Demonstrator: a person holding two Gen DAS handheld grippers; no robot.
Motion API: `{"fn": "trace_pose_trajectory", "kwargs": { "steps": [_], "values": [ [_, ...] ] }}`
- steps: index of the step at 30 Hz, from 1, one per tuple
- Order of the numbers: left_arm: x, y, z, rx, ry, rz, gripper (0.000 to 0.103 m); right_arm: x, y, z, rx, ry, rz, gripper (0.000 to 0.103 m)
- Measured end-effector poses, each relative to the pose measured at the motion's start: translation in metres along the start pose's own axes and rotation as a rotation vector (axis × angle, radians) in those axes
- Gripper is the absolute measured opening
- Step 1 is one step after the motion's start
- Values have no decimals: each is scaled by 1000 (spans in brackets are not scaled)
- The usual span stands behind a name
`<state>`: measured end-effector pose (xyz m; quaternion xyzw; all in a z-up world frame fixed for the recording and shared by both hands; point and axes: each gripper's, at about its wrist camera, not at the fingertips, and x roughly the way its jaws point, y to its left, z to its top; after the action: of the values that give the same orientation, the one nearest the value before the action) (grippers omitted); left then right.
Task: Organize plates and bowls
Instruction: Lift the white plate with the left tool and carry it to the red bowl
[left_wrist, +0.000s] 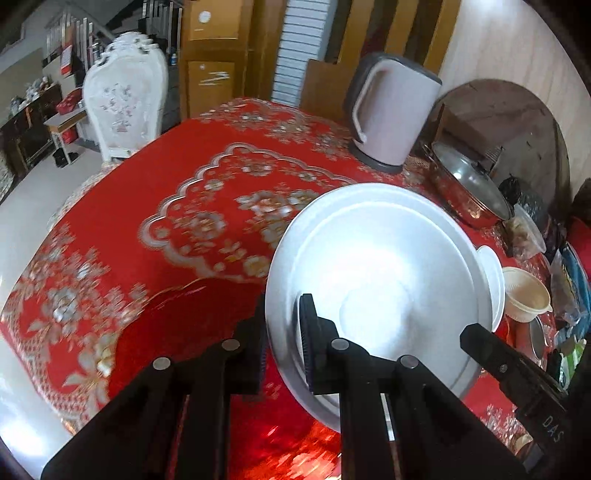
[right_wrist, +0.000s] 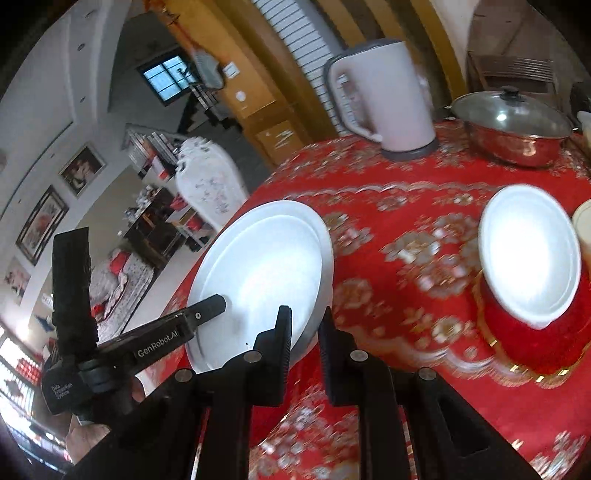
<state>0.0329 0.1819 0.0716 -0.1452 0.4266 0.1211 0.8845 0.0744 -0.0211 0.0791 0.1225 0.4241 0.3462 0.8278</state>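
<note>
Your left tool (left_wrist: 282, 347) is clamped on the near rim of the large white plate (left_wrist: 384, 266), one finger under the edge and one on its upper face; the plate is tilted, lifted off the red patterned worktop (left_wrist: 177, 229). Your right tool (right_wrist: 304, 328) also pinches that plate's (right_wrist: 258, 273) rim, jaws narrow with the edge between them, opposite the left tool (right_wrist: 207, 308), which shows across the plate. To the right of your right tool, well apart, a smaller white plate (right_wrist: 530, 251) lies on top of a red bowl (right_wrist: 532, 332). Beyond both tools stands a pale kettle (right_wrist: 384, 96), with a lidded steel pot (right_wrist: 513, 125) to its right.
</note>
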Motion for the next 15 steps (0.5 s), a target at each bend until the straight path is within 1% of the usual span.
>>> {"fn": "trace_pose_trajectory", "kwargs": {
  "steps": [4, 7, 10, 15],
  "values": [
    [-14, 23, -16, -29, -30, 25, 13, 8, 17, -19, -30, 34, 25, 17],
    [-16, 35, -27, -47, -44, 45, 13, 13, 28, -33, -48, 55, 36, 17],
    [-14, 45, -40, -50, -47, 68, 13, 19, 35, -45, -66, 77, 31, 17],
    [-6, 58, -57, -57, -30, 80, 13, 27, 42, -63, -85, 111, 17, 17]
  ]
}}
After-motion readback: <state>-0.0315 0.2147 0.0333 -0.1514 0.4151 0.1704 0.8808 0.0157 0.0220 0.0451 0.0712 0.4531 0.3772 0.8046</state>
